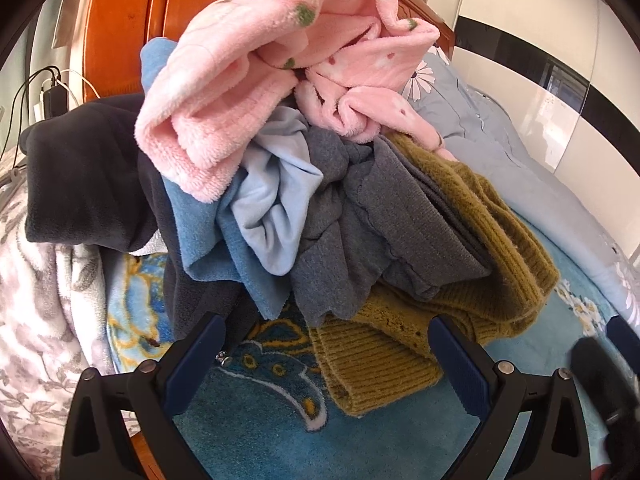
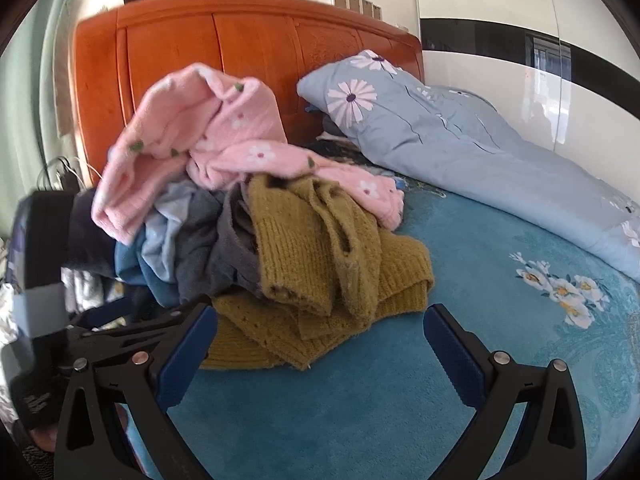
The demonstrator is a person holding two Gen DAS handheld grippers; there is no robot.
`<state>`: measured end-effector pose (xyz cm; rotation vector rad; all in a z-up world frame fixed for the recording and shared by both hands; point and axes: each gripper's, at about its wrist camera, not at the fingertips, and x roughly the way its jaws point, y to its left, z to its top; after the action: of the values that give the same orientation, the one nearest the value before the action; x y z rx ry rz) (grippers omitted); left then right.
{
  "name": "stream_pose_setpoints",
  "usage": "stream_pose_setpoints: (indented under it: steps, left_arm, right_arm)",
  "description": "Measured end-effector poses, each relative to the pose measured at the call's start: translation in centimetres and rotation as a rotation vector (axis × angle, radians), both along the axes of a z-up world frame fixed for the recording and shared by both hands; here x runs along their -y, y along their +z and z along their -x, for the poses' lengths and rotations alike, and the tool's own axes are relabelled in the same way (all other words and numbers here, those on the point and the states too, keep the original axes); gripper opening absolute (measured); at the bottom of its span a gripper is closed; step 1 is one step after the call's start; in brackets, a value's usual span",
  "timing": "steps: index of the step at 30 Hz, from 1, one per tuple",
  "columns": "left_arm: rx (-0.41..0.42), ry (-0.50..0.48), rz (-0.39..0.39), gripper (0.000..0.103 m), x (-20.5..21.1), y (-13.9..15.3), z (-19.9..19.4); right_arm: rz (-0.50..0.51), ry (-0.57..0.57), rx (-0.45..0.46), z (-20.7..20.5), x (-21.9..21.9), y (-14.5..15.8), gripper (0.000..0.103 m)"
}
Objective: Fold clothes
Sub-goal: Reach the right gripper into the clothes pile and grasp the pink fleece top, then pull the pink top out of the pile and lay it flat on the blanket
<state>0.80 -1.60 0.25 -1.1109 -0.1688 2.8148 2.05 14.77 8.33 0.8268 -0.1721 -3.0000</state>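
A pile of clothes lies on a teal bed cover (image 1: 260, 440). On top is a pink fleece garment (image 1: 248, 80), also in the right wrist view (image 2: 208, 136). Under it lie a light blue piece (image 1: 272, 200), a grey fleece (image 1: 360, 224), a black garment (image 1: 84, 184) and an olive knit sweater (image 1: 384, 356), the sweater also showing in the right wrist view (image 2: 320, 256). My left gripper (image 1: 326, 336) is open just in front of the pile, empty. My right gripper (image 2: 320, 324) is open at the sweater's near edge, empty. The left gripper shows at the left of the right wrist view (image 2: 132, 332).
An orange wooden headboard (image 2: 248, 52) stands behind the pile. A grey-blue floral duvet (image 2: 460, 136) lies along the right by the white wall. A grey-white floral blanket (image 1: 40, 320) lies at the left. Cables and a charger (image 1: 52, 92) sit by the headboard.
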Motion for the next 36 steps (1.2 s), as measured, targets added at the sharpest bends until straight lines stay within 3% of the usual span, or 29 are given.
stream_pose_setpoints:
  steps: [4, 7, 10, 12, 16, 17, 18, 20, 21, 23, 25, 28, 31, 34, 36]
  left_arm:
    - [-0.030, 0.035, -0.021, 0.103, 0.8, -0.1, 0.4]
    - [-0.033, 0.026, -0.115, 0.103, 2.0, -0.1, 0.9]
    - [-0.032, 0.008, -0.177, 0.103, 3.2, 0.0, 1.2]
    - [-0.034, 0.019, -0.173, 0.103, 3.6, -0.1, 1.4]
    - [-0.026, 0.055, -0.136, 0.103, 4.1, -0.5, 1.8]
    - [-0.025, 0.061, -0.143, 0.103, 4.4, -0.5, 2.0]
    - [-0.023, 0.068, -0.151, 0.103, 4.7, -0.6, 2.2]
    - [-0.019, 0.081, -0.166, 0.103, 5.2, -0.7, 2.6]
    - [-0.017, 0.087, -0.173, 0.103, 5.5, -0.8, 2.8]
    - [-0.020, 0.095, -0.187, 0.103, 6.0, -0.8, 3.0]
    - [-0.024, 0.100, -0.199, 0.103, 6.4, -0.8, 3.2]
    - [-0.022, 0.097, -0.206, 0.103, 6.7, -1.1, 3.8]
    - [-0.010, 0.085, -0.198, 0.103, 6.5, -1.6, 4.4]
    - [-0.013, 0.057, -0.194, 0.103, 5.5, -1.3, 4.8]
    - [-0.021, 0.031, -0.197, 0.103, 4.8, -0.7, 4.9]
  right_arm:
    - [0.173, -0.038, -0.155, -0.5, -2.9, 3.6, 0.103]
    - [0.326, 0.056, -0.168, 2.6, -3.6, 7.9, 0.103]
    - [0.364, 0.238, -0.077, 7.8, 0.0, 11.4, 0.103]
    - [0.341, 0.346, -0.007, 11.4, 3.9, 12.5, 0.103]
    - [0.184, 0.407, 0.167, 17.2, 12.4, 10.7, 0.098]
    - [0.186, 0.410, 0.241, 18.7, 13.4, 9.7, 0.083]
    - [0.192, 0.416, 0.308, 19.8, 14.2, 8.7, 0.059]
    - [0.236, 0.396, 0.408, 21.5, 14.1, 7.0, 0.029]
    - [0.259, 0.373, 0.438, 22.2, 13.9, 6.5, 0.023]
    - [0.331, 0.318, 0.440, 22.6, 12.4, 6.6, 0.011]
    - [0.365, 0.275, 0.403, 22.1, 10.0, 7.9, 0.009]
    - [0.365, 0.217, 0.299, 19.3, 4.3, 12.3, 0.008]
    - [0.368, 0.094, 0.171, 14.6, -3.3, 17.6, 0.008]
    - [0.432, -0.046, 0.038, 8.3, -11.2, 22.1, 0.007]
    - [0.412, -0.148, -0.016, 3.7, -15.3, 24.5, 0.007]
